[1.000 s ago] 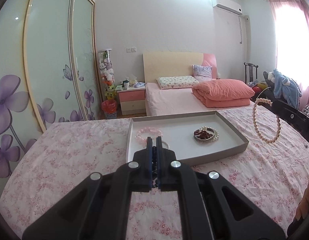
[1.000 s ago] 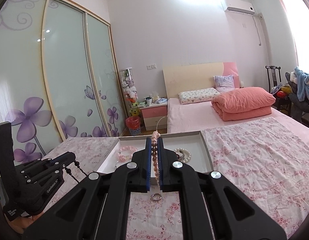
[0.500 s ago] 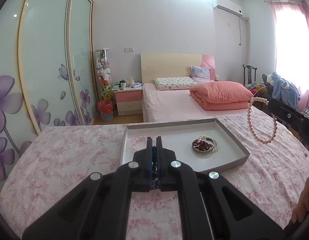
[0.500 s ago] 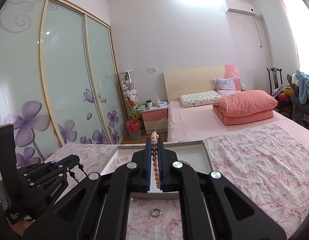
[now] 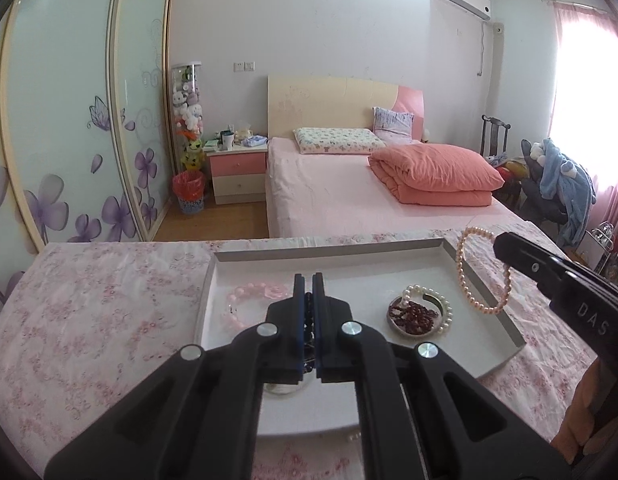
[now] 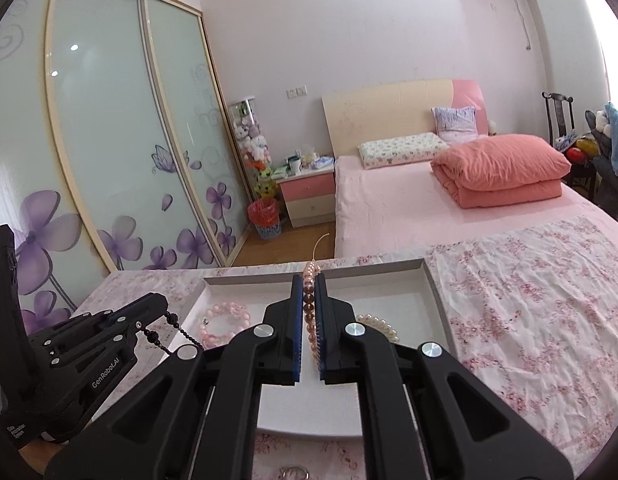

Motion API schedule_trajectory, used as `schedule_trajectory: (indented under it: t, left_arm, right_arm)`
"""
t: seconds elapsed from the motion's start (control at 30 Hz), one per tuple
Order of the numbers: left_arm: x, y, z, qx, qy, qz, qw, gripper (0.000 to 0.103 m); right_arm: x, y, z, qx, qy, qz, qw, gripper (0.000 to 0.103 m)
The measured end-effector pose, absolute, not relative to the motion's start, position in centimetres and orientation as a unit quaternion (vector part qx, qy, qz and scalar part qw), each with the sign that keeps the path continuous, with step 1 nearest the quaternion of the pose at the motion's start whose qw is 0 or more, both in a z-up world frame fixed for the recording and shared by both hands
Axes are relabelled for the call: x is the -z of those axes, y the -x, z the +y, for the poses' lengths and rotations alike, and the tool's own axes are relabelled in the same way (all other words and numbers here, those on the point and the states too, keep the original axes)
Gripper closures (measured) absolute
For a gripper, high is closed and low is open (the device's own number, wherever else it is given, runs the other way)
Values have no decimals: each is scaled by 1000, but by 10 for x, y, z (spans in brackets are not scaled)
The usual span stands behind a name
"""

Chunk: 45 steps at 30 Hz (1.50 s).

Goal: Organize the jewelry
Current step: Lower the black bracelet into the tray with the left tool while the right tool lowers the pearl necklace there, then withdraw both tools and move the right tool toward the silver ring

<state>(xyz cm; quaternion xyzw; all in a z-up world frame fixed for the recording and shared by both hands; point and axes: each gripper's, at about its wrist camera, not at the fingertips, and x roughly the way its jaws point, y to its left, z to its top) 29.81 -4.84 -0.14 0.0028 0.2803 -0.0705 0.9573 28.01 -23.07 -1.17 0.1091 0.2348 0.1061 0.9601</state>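
Note:
A grey tray lies on the floral cloth. In it are a pink bead bracelet and a small dish with dark red beads and a white pearl bracelet. My left gripper hangs over the tray's near part, shut on a dark bead strand. That strand dangles from the left gripper in the right wrist view. My right gripper is shut on a pink pearl bracelet. This bracelet's loop hangs above the tray's right rim.
A small metal ring lies on the cloth in front of the tray. Behind the table are a bed with a folded pink quilt, a nightstand, flowered wardrobe doors, and a chair with a blue toy.
Both grippers have moved forward and slightly down toward the tray, which now looks nearer. The pearl loop has swung from beside the tray to over its right rim. Both stay shut.

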Motion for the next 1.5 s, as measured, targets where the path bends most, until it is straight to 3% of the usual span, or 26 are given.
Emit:
schedule_trajectory:
  t: [0.23, 0.3, 0.37, 0.43, 0.53, 0.73, 0.9, 1.1, 1.2, 1.5]
  left_arm:
    - [21, -332, -46, 70, 11, 309, 949, 98]
    - [24, -339, -43, 71, 22, 314, 947, 93]
    - [26, -340, -39, 72, 31, 316, 946, 86]
    - [26, -341, -35, 72, 35, 316, 945, 84]
    - [24, -336, -27, 67, 43, 315, 946, 83]
    - [17, -307, -11, 48, 36, 307, 950, 71]
    - [25, -267, 1, 17, 11, 312, 950, 53]
    - [47, -233, 20, -11, -9, 347, 938, 40]
    - [56, -222, 27, -25, -19, 358, 933, 35]
    - [67, -212, 43, -48, -25, 368, 928, 30]
  right_arm:
    - [26, -304, -227, -109, -108, 267, 951, 96]
    - [28, -304, -228, -110, -107, 273, 950, 94]
    - [29, -299, -233, -103, -105, 271, 951, 79]
    - [30, -296, -235, -99, -104, 271, 952, 74]
    - [32, -286, -241, -96, -100, 275, 951, 74]
    - [40, -260, -241, -106, -87, 298, 945, 74]
    - [59, -242, -231, -120, -70, 350, 926, 74]
    - [88, -226, -214, -137, -32, 406, 903, 72]
    - [95, -222, -204, -139, -17, 421, 896, 63]
    - [104, -228, -180, -122, 31, 429, 894, 62]
